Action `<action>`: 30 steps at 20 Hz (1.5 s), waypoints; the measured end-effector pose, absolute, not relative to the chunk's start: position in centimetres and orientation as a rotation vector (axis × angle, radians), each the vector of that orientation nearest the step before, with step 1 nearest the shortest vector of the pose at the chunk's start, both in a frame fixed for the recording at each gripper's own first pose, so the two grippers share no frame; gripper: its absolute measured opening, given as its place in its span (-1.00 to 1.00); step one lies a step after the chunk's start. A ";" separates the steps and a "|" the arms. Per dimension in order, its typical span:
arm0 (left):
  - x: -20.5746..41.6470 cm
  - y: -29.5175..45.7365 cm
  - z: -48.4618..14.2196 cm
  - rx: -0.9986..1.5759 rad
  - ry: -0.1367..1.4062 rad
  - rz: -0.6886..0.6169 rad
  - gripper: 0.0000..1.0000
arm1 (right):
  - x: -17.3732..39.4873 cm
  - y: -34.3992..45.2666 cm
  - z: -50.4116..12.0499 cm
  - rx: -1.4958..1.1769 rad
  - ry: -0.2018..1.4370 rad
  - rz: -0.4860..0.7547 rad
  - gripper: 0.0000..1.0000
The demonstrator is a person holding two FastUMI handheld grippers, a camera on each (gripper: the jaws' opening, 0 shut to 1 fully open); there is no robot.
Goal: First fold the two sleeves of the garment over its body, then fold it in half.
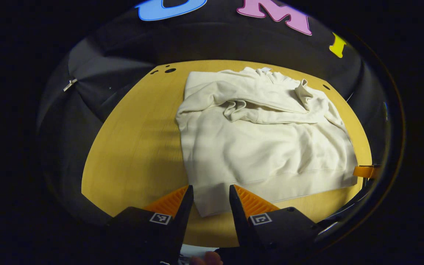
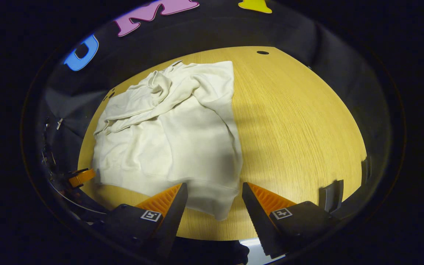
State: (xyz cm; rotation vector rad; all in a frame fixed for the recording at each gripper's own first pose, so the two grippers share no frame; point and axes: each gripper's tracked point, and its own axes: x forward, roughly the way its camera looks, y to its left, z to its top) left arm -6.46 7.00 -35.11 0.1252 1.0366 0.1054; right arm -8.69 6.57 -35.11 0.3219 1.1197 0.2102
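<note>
Garment (image 1: 263, 147): cream hoodie lying flat on the desk (image 1: 138, 147), both sleeves folded across its chest, hem toward the tools.
Left tool (image 1: 211, 200): fingers apart, hovering over the hem's left corner, gripping nothing.
Right tool (image 2: 212, 198): fingers apart over the hem's right corner, empty.
Around: bare wood on either side; small holes near the desk's far edge.
Hard to make out: hood bunched at the collar; whether either tool touches the cloth.
</note>
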 end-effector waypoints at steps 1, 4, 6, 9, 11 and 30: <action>-6.6 7.1 -35.7 0.125 1.049 0.107 0.26 | -8.6 6.7 -35.3 0.317 1.124 0.212 0.84; -6.8 7.1 -37.0 0.114 1.084 0.099 0.32 | -8.7 6.9 -36.1 0.290 1.137 0.214 0.84; -6.4 6.8 -37.2 0.114 1.071 0.081 0.33 | -8.7 7.2 -36.6 0.266 1.145 0.224 0.84; -6.4 6.8 -37.4 0.091 1.066 0.069 0.37 | -8.4 7.2 -37.3 0.187 1.140 0.234 0.81; -6.6 6.9 -37.6 0.057 1.068 0.068 0.39 | -8.1 7.3 -37.5 0.117 1.129 0.238 0.76; -6.0 4.4 -33.4 0.038 1.194 -0.156 -0.89 | -6.7 8.4 -30.6 0.265 1.072 0.411 -0.83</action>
